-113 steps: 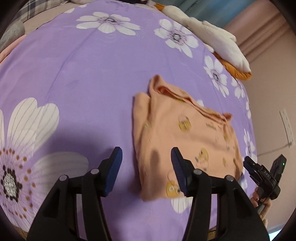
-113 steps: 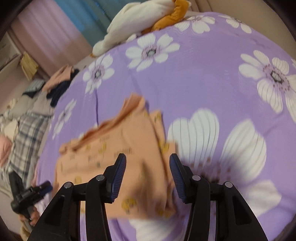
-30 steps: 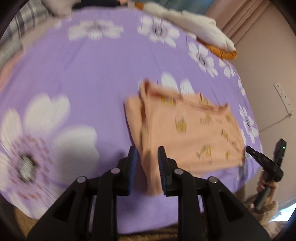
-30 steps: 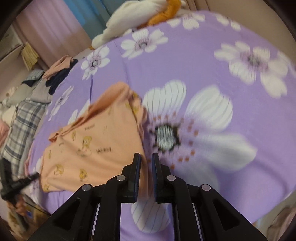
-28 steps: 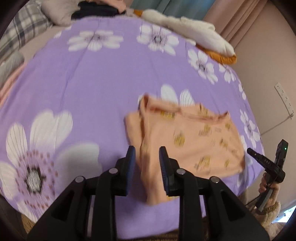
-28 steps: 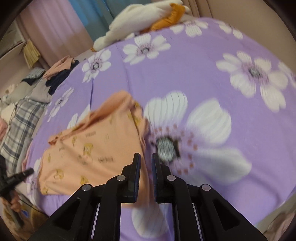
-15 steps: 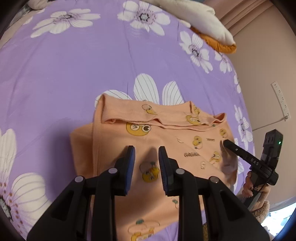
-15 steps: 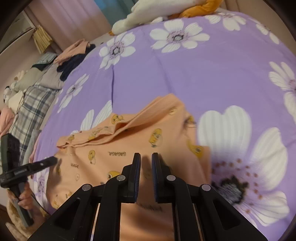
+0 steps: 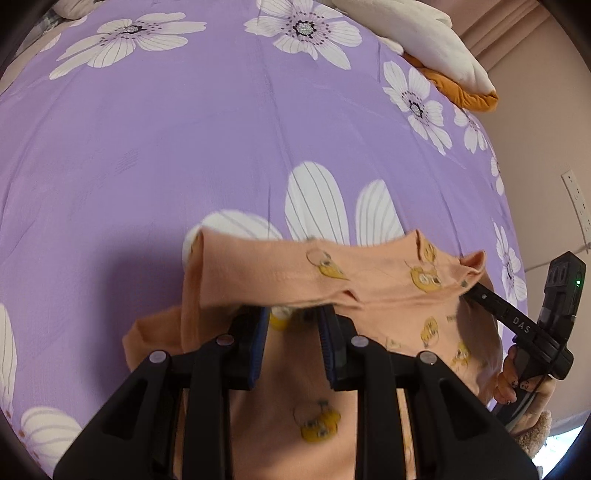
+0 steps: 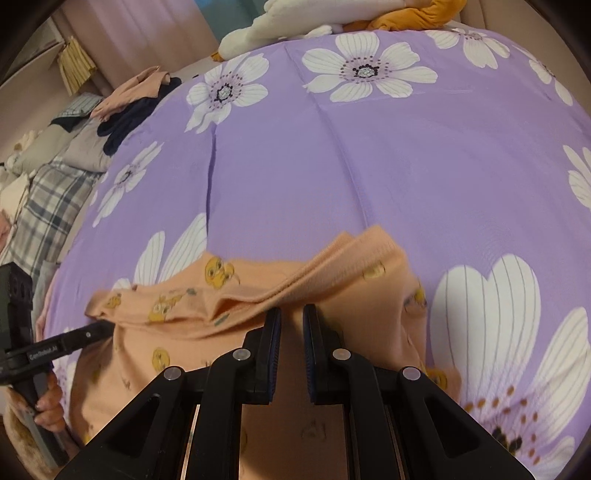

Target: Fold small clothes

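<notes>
Your peach garment point(image 9: 388, 295) lies on the purple flowered bedspread point(image 9: 184, 129), near its front edge, with its far hem lifted into a fold that drapes over both tools. Your left gripper point(image 9: 291, 317) sits under that raised fold, fingers a little apart with cloth lying across their tips; whether they pinch the fabric you cannot tell, since the fold hides the tips. Your right gripper point(image 10: 291, 317) has its fingers nearly together at the lifted edge of the garment point(image 10: 258, 295), and the tips are hidden there too, so a grip cannot be confirmed.

No container shows in either view. Beyond the garment, the bedspread point(image 10: 369, 155) runs back to a cream and orange bundle point(image 9: 436, 55) at its far edge.

The left view alone shows, right of the garment, the beige wall with a white socket plate point(image 9: 576, 201), and the right gripper point(image 9: 480, 291) from the side, its finger against the garment's right end. The right view alone shows, left of the garment, a heap of clothes point(image 10: 136, 99), a plaid cloth point(image 10: 48, 206), pink curtains point(image 10: 140, 33), and the left gripper point(image 10: 99, 328) touching the garment's left end.
</notes>
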Motion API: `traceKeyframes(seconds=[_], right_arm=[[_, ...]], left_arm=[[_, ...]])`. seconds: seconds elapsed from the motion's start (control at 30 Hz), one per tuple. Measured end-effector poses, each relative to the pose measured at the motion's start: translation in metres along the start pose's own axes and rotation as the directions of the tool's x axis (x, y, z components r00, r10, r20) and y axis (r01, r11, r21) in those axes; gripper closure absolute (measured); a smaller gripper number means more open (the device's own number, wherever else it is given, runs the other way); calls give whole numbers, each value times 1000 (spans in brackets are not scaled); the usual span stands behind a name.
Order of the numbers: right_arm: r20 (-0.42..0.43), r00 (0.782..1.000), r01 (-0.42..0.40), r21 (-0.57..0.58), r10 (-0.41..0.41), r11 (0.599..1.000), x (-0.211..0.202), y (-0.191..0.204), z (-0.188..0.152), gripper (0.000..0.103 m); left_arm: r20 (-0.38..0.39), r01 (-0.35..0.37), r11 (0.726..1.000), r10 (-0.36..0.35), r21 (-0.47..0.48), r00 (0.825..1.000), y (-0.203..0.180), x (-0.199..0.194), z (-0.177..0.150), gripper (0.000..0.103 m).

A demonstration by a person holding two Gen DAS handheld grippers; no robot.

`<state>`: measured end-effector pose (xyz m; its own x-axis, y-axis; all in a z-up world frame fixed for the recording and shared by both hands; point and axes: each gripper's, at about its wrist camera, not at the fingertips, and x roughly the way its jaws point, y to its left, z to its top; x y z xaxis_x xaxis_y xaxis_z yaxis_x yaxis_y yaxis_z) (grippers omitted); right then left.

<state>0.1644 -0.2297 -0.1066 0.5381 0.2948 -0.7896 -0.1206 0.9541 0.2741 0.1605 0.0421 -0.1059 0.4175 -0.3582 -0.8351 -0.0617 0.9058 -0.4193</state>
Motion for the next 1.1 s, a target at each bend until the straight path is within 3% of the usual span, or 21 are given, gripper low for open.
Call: traceKeyframes(seconds=[0.2, 0.3, 0.53, 0.57, 0.63, 0.67, 0.7, 0.77, 0.8, 0.93, 1.1], right_arm=[[17, 1000, -9, 39, 8, 999, 10, -3, 20, 94], [23, 1000, 8, 52, -10, 999, 14, -5, 28, 94], [37, 998, 54, 58, -57, 997, 8, -11, 27, 94], [47, 996, 70, 55, -73, 996, 3, -11, 26, 94], [81, 990, 110, 37, -113, 993, -12, -10, 23, 94], [96, 987, 123, 30, -125, 992, -20, -10, 20, 92], [110, 985, 134, 25, -136, 991, -28, -10, 17, 88], [141, 978, 149, 34, -152, 988, -46, -14, 8, 53], [163, 975, 147, 43, -152, 988, -58, -16, 0, 48], [165, 977, 120, 74, -131, 990, -78, -26, -24, 47], [128, 988, 66, 124, -82, 990, -87, -38, -55, 47]], left_arm=[[47, -23, 1000, 23, -16, 999, 1, 4, 15, 77], [67, -89, 996, 89, -14, 994, 2, 9, 23, 77], [68, -83, 996, 86, -43, 994, 8, 1, 28, 77], [82, -96, 995, 99, -39, 992, 8, -6, 26, 75], [120, -103, 994, 106, -32, 987, 8, -24, 18, 63], [132, -101, 994, 104, -30, 986, 9, -32, 13, 52], [140, -96, 995, 100, -29, 985, 9, -38, 8, 48], [151, -87, 996, 89, -24, 984, 10, -53, -8, 47], [144, -85, 996, 87, -19, 986, 10, -57, -18, 46], [84, -67, 998, 68, -20, 994, 14, -65, -58, 46], [30, -114, 993, 115, -18, 993, 16, -63, -96, 46]])
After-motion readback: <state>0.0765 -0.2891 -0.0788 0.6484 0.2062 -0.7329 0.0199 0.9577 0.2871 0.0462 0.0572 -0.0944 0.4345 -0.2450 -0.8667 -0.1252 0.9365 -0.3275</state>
